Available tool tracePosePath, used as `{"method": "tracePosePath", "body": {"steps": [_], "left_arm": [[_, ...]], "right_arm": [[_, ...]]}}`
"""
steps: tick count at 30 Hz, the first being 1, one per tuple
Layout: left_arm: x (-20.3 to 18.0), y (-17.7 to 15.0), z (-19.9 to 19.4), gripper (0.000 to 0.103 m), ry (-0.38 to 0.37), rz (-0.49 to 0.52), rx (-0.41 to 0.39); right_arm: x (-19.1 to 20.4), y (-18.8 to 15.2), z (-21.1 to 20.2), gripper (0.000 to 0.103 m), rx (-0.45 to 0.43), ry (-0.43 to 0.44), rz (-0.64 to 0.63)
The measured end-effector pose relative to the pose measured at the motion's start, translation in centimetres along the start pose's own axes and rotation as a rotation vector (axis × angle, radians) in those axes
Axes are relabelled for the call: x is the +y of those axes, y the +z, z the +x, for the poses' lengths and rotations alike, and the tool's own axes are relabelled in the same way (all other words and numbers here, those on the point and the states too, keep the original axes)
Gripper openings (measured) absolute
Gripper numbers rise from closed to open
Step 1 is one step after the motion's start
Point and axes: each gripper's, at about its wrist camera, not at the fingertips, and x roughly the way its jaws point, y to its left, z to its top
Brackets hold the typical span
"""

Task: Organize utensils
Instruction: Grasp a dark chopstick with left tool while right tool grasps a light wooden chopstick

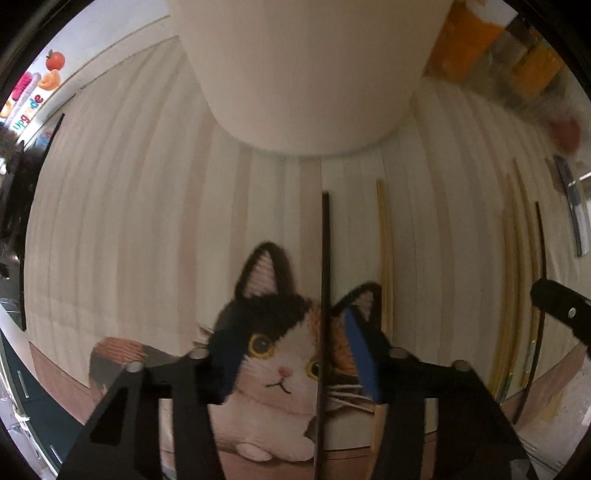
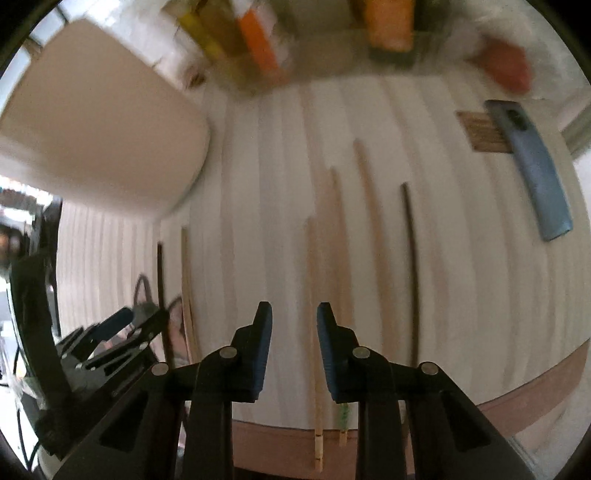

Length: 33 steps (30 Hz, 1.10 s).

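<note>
Several chopsticks lie side by side on a striped cream placemat [image 1: 129, 221] with a cat picture [image 1: 273, 354]. My left gripper [image 1: 291, 332] points down over the cat. It is open, and a dark chopstick [image 1: 325, 251] runs between its blue pads without being pressed. A light chopstick [image 1: 384, 251] lies just to the right. My right gripper [image 2: 293, 308] is also open, low over the mat [image 2: 461, 277]. A light chopstick [image 2: 312, 266] runs between its fingers, close to the right pad. Two light chopsticks [image 2: 340, 236] and a dark one [image 2: 410, 258] lie further right.
A big cream container [image 1: 303, 74] [image 2: 103, 129] stands at the mat's far side. Orange bottles [image 2: 391, 26] line the back. On the right lie a blue flat object [image 2: 535, 170], a brown card [image 2: 480, 131] and something red [image 2: 509, 68]. The left gripper [image 2: 122, 332] shows at the right view's left edge.
</note>
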Motion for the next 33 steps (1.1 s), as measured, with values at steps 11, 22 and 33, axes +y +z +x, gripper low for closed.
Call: {"method": "tracePosePath", "body": {"steps": [11,22,33], "left_arm": [[1.5,-1.5,-0.3,0.003,0.014,-0.018,-0.025],[3.9,-3.1,-0.3,0.003,0.011,-0.030,-0.023],[6.3,-3.3,-1.0,0.005,-0.042,0.010,0.039]], "right_arm": [[1.9,-1.4,3.9,0.022,0.067,-0.151,-0.103],[5.0,-2.4,5.2,0.007,0.095,-0.144,-0.108],[4.7,-2.1,6.0,0.008,0.183,-0.170,-0.084]]}}
